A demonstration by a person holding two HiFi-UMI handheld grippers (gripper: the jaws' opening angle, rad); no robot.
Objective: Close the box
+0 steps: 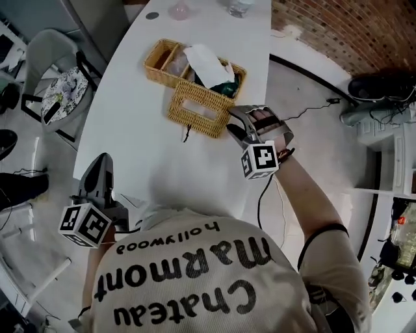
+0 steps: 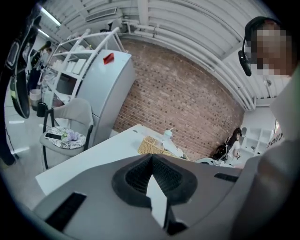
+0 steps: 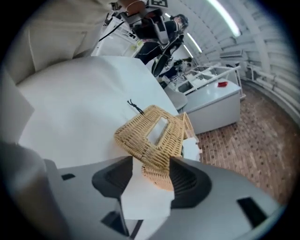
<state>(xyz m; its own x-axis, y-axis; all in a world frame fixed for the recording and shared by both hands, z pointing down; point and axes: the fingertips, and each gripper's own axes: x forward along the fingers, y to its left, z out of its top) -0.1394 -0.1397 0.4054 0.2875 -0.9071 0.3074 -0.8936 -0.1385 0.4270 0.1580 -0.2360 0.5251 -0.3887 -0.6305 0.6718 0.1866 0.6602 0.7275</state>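
Observation:
An open wicker box (image 1: 164, 57) with a white tissue (image 1: 207, 64) sticking out stands at the far end of the white table (image 1: 143, 149). Its slotted wicker lid (image 1: 197, 108) leans tilted against the box's near side. My right gripper (image 1: 239, 127) is at the lid's right corner. In the right gripper view the jaws of my right gripper (image 3: 150, 174) stand wide, the lid (image 3: 152, 136) has its corner between them, and a gap shows beside the left pad. My left gripper (image 1: 100, 162) hangs off the table's near left edge, far from the box (image 2: 152, 146). The left gripper (image 2: 150, 158) holds nothing, its pads together.
A padded chair (image 1: 62, 78) stands left of the table. A bottle (image 1: 240, 6) and a pink cup (image 1: 179, 10) sit at the table's far end. A short black cord (image 1: 187, 134) lies by the lid. Cables trail over the floor at the right.

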